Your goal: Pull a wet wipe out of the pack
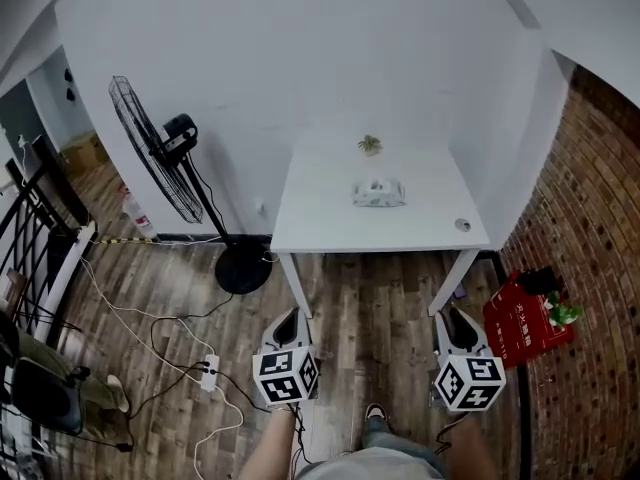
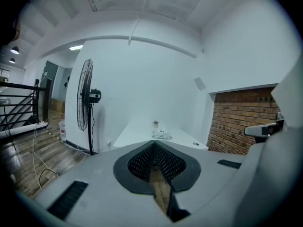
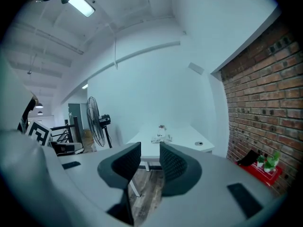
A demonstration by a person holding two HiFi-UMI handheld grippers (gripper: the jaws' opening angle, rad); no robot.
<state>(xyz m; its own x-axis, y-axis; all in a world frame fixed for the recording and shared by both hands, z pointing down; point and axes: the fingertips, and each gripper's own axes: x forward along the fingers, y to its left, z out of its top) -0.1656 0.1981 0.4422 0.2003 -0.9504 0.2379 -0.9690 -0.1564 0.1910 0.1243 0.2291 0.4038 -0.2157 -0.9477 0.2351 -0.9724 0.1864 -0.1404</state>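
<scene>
The wet wipe pack lies near the middle of a white table, well ahead of both grippers. It shows small and far off in the left gripper view and in the right gripper view. My left gripper is held low over the wood floor in front of the table, its jaws meeting at the tips with nothing between them. My right gripper hovers beside the table's right front leg, jaws apart and empty.
A small potted plant stands at the table's back edge, and a cable hole sits at its front right corner. A standing fan is on the left, with cables and a power strip on the floor. A red box rests by the brick wall.
</scene>
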